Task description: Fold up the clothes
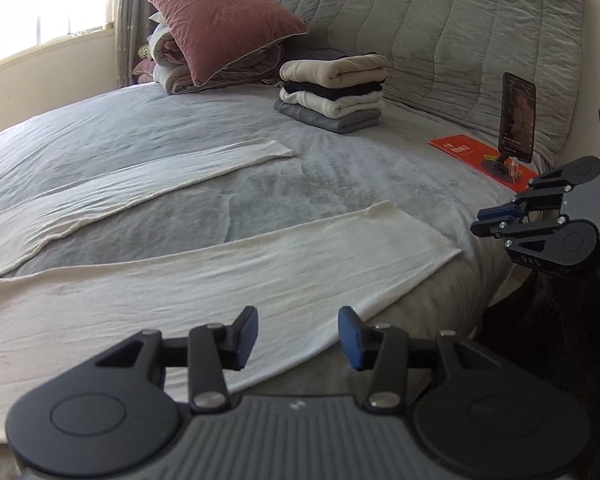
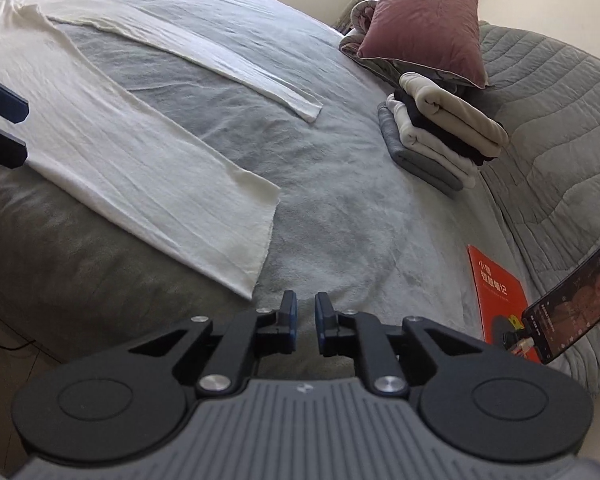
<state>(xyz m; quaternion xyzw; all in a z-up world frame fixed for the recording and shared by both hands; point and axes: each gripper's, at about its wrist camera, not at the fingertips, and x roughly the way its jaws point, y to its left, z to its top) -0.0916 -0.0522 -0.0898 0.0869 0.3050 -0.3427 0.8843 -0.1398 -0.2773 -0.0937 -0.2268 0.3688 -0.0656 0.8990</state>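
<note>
White trousers (image 1: 228, 272) lie spread flat on the grey bed cover (image 1: 320, 184), legs parted in a V; near leg runs ahead of and just under the left gripper (image 1: 298, 338), its cuff end off to that gripper's right, far leg (image 1: 140, 184) well beyond. Left gripper hovers over the near leg's lower edge, jaws apart, nothing between the pads, no cloth pinched. Right gripper (image 2: 305, 322) sits off the cuff end, the cuff corner (image 2: 248, 288) just ahead and to its left; jaws stand with a narrow gap, nothing in it, bare bed cover beyond them. Stack of folded clothes (image 2: 444, 140) far ahead and right of the right gripper, by the pink pillow (image 2: 424, 24); phone on a stand (image 2: 572, 300) and red booklet (image 2: 500, 292) close on its right. Judgement: garment laid out and smoothed, first fold not yet begun. Next move likely calls for both grippers to come down on the near leg's edge, one at the cuff, one further along, pinch only the top garment and not the cover, then carry that leg across onto the far one, keeping the edge taut and level.
</note>
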